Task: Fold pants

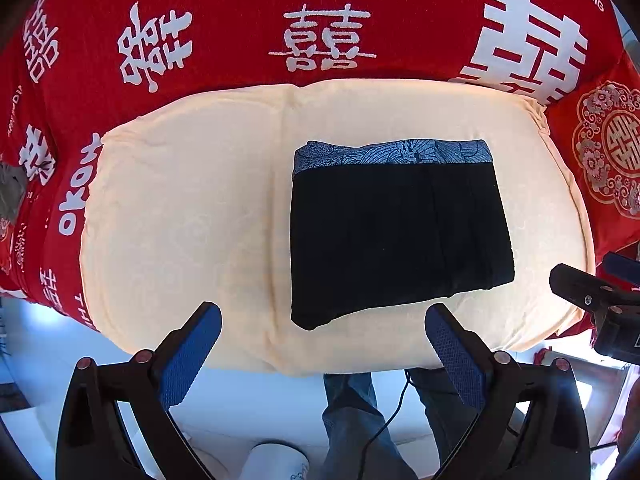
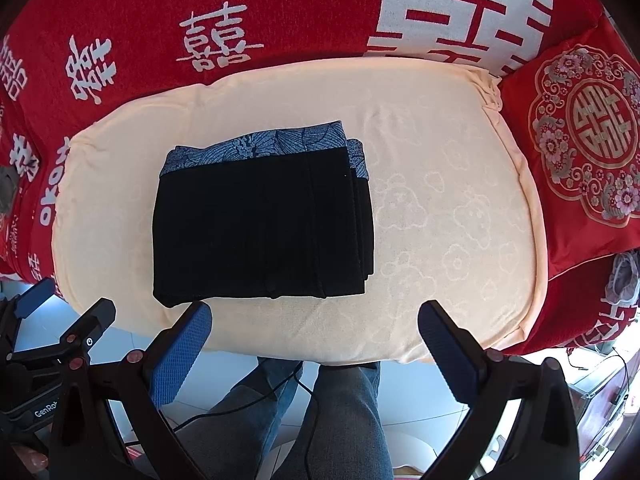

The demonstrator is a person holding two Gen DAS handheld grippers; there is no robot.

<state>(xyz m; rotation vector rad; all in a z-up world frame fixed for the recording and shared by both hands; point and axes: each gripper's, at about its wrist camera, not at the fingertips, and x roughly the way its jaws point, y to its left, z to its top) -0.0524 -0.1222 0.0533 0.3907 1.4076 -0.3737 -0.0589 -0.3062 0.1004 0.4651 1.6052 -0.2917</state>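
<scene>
From the left wrist, the black pants (image 1: pixel 400 236) lie folded into a neat block on the cream cushion (image 1: pixel 180 220), patterned waistband at the far edge; the left gripper (image 1: pixel 322 322) hangs at the near edge, jaws spread wide, gripping nothing. From the right wrist, the right gripper (image 2: pixel 314 320) likewise gapes empty just short of the pants (image 2: pixel 260 232), red blanket (image 2: pixel 280 12) behind.

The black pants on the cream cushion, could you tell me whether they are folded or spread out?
Folded: the black pants lie as a compact rectangle, layered edges stacked at one side, patterned waistband on top.
</scene>
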